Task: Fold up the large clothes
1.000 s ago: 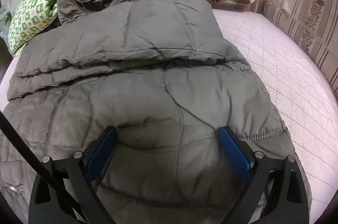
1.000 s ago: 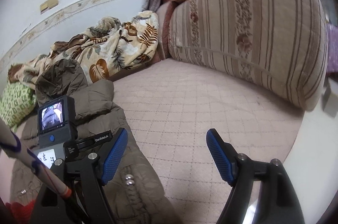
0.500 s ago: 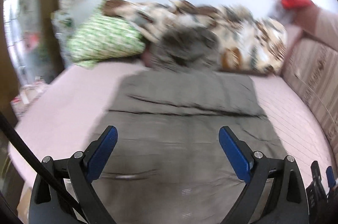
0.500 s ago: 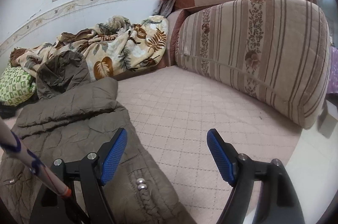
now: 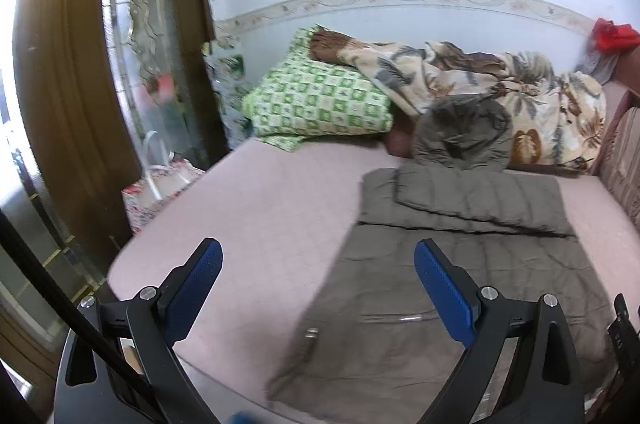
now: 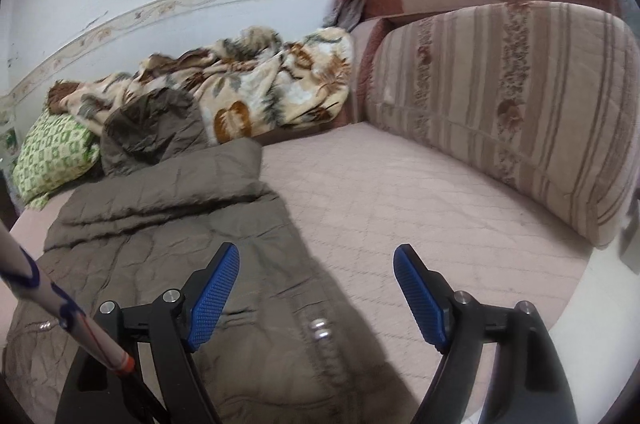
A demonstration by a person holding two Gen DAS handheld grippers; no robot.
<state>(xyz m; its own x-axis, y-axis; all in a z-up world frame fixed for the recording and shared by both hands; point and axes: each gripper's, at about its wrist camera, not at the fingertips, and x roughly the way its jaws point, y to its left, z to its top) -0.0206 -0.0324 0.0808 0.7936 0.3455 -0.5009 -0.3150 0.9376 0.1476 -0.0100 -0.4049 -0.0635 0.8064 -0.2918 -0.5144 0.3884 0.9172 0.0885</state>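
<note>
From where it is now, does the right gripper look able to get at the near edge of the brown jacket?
Probably yes: the right gripper is open and empty, and the brown jacket lies flat just below it with nothing between.

A wide bed point(image 5: 280, 207) covered in pale pink quilted fabric carried a grey-brown padded coat point(image 5: 472, 264), spread flat with its hood toward the wall. A green-and-white checked pillow point(image 5: 320, 103) and a crumpled cream leaf-print blanket point(image 5: 500, 79) lay along the far edge, touching each other.
</note>
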